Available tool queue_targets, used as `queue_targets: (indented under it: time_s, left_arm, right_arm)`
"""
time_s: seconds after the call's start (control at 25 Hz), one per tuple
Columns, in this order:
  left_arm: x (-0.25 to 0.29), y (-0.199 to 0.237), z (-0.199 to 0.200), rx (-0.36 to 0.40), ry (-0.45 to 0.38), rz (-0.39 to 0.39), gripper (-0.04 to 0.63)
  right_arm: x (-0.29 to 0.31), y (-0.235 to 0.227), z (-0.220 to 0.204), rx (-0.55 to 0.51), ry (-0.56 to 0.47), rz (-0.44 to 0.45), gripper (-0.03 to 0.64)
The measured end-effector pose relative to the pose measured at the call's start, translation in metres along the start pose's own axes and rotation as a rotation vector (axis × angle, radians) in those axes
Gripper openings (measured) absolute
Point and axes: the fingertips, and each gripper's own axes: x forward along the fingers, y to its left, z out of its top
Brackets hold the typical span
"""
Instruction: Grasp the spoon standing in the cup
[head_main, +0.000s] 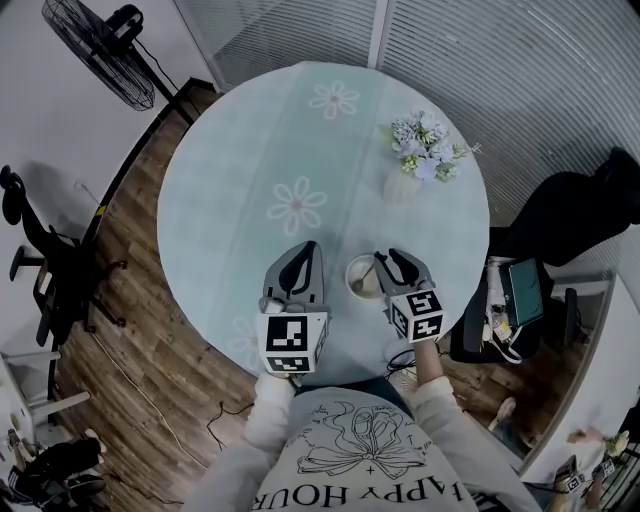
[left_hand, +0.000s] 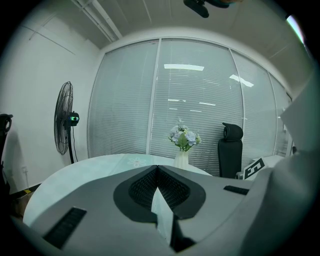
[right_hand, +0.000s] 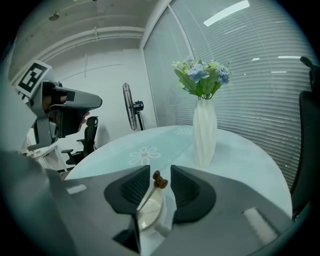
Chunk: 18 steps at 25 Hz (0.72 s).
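A small white cup (head_main: 364, 280) stands near the front edge of the round pale-green table (head_main: 240, 140), with a thin spoon (head_main: 368, 270) leaning in it. In the right gripper view the spoon's brown top (right_hand: 159, 180) rises from the cup (right_hand: 148, 216) between the two dark pads, with a gap on each side. My right gripper (right_hand: 160, 171) (head_main: 388, 258) is open around it. My left gripper (head_main: 305, 248) (left_hand: 158, 168) rests to the left of the cup, its jaws shut tip to tip on nothing.
A white vase of pale flowers (head_main: 408, 180) (right_hand: 205, 131) stands on the table beyond the cup, to the right. A standing fan (head_main: 95, 48) and an office chair (head_main: 38, 255) are on the floor at left, and a dark chair (head_main: 585, 215) is at right.
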Motion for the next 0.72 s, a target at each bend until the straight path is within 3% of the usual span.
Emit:
queue_targets:
  time_s: [0.72]
  left_arm:
    - [0.004, -0.002, -0.007, 0.000, 0.020, -0.007, 0.005]
  right_arm:
    - [0.017, -0.002, -0.014, 0.023, 0.043, 0.042, 0.138]
